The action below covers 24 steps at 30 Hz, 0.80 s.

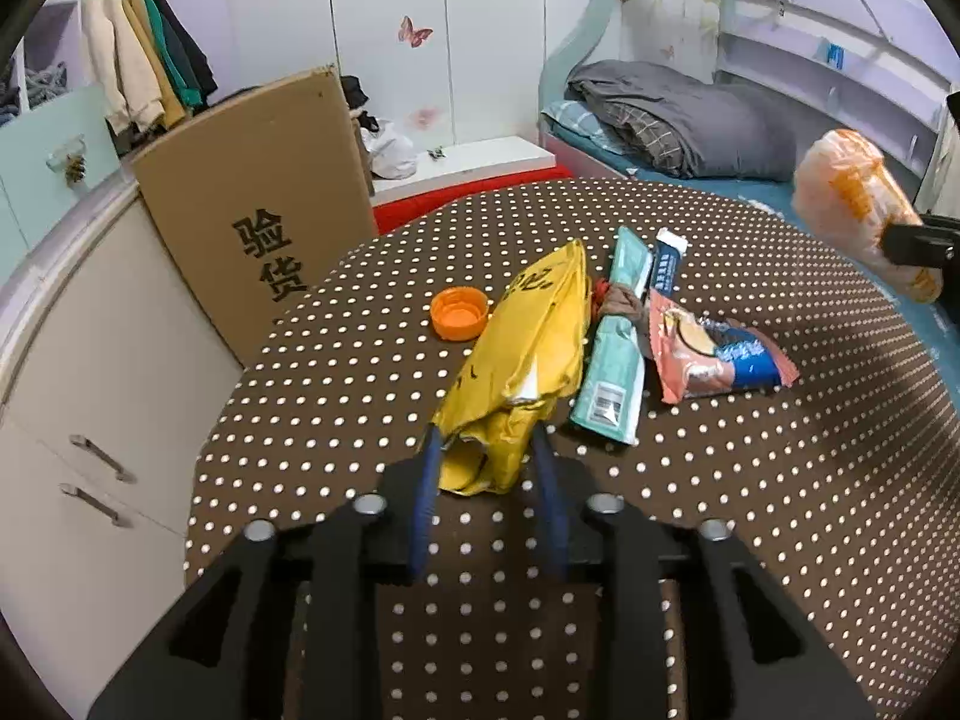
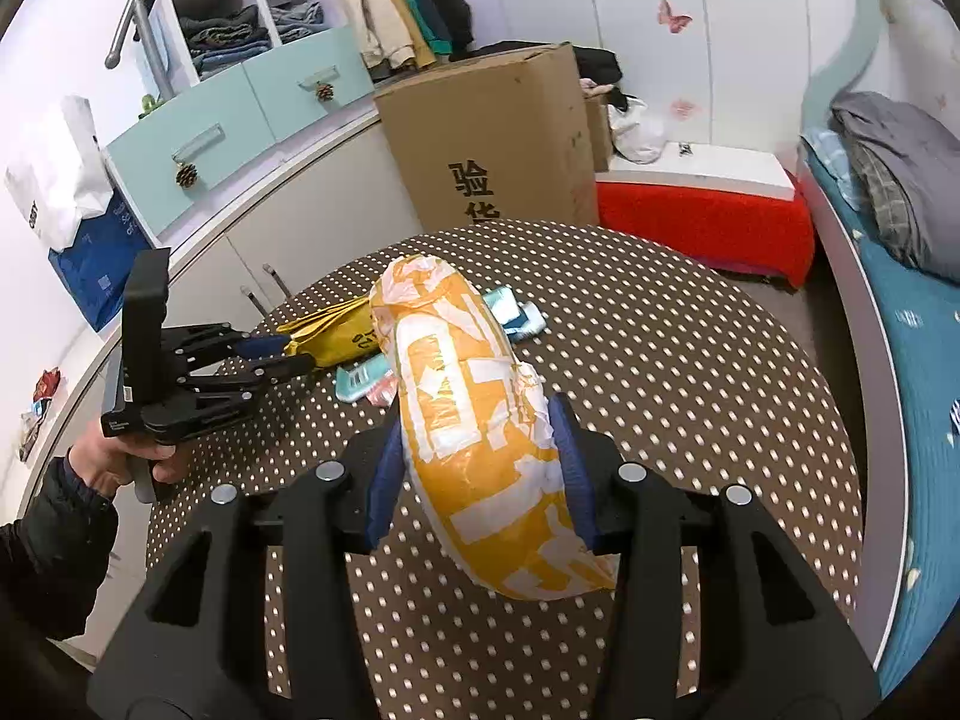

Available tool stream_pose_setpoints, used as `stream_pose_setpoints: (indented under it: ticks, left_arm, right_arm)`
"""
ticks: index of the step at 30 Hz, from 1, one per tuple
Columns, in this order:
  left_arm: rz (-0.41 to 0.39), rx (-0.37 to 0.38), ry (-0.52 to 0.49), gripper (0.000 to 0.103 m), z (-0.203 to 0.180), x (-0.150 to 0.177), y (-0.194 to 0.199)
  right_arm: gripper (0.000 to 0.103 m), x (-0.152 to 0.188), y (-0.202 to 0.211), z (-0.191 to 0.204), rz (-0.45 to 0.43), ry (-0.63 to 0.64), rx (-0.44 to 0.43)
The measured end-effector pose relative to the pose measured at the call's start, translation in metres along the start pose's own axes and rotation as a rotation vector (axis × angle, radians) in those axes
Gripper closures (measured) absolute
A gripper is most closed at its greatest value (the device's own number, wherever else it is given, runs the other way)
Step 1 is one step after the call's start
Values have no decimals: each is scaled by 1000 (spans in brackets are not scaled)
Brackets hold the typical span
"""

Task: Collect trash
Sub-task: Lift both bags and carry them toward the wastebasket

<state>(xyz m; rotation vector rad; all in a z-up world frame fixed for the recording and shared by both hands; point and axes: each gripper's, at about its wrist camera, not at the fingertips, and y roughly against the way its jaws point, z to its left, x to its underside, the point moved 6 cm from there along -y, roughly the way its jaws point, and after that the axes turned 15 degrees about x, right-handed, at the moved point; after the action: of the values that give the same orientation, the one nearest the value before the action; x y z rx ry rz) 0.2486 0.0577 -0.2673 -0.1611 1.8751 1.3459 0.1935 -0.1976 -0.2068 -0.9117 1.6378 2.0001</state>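
A crumpled yellow wrapper [image 1: 528, 348] lies on the brown polka-dot table [image 1: 780, 480]. My left gripper [image 1: 485, 444] is shut on its near end, both blue pads against it; the right wrist view shows this grip from the side on the left gripper [image 2: 294, 354]. My right gripper [image 2: 477, 420] is shut on a puffy orange-and-white plastic bag [image 2: 468, 420], held above the table; the bag [image 1: 852, 198] also hangs at the far right of the left wrist view. On the cloth lie an orange cap [image 1: 459, 313], a teal wrapper [image 1: 612, 372] and a red-and-blue snack packet [image 1: 714, 354].
A tall cardboard box [image 1: 258, 204] stands behind the table's far left edge, beside a cabinet with drawers [image 1: 90, 420]. A bed with grey bedding [image 1: 690, 120] runs along the right. A red bench [image 2: 708, 222] sits beyond the table. A hand [image 2: 114, 462] holds the left gripper.
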Motion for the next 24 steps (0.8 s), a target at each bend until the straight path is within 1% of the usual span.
stream_pose_setpoints:
  ticks: [1,2,3,6,7,8,9,10,11,13,15,19,24]
  left_arm:
    - [4,-16,-13,31,-1,0,-1]
    - [-2,-54,-36,21,-1,-2,-1]
    - [-11,-78,-55,17,0,-5,-1]
    - [0,-82,-81,17,4,-15,-10]
    - [5,-71,-85,18,5,-18,-14]
    - [10,-49,-87,24,6,-20,-18]
    - [19,-20,-81,49,6,-20,-21]
    - [38,8,-59,64,8,-20,-26]
    - [34,11,-47,65,10,-21,-26]
    - [10,31,-10,70,10,-21,-21]
    - [-18,28,20,72,11,-21,-13]
    - [-81,11,58,74,2,-20,11]
    - [-135,6,63,74,-19,-28,31]
  right_arm:
    - [58,3,1,-4,3,-7,2]
    - [58,5,3,-7,4,-15,9]
    - [58,6,3,-9,5,-18,12]
    - [58,9,8,-13,2,-31,19]
    - [58,11,10,-15,1,-34,23]
    - [58,12,12,-17,-1,-38,25]
    - [58,13,14,-19,-2,-43,29]
    - [58,14,16,-22,-5,-47,34]
    - [58,15,18,-25,-9,-52,39]
    - [58,16,22,-31,-18,-68,48]
    - [58,17,26,-41,-24,-90,56]
    - [58,19,33,-57,-35,-123,78]
    - [58,19,49,-83,-70,-175,99]
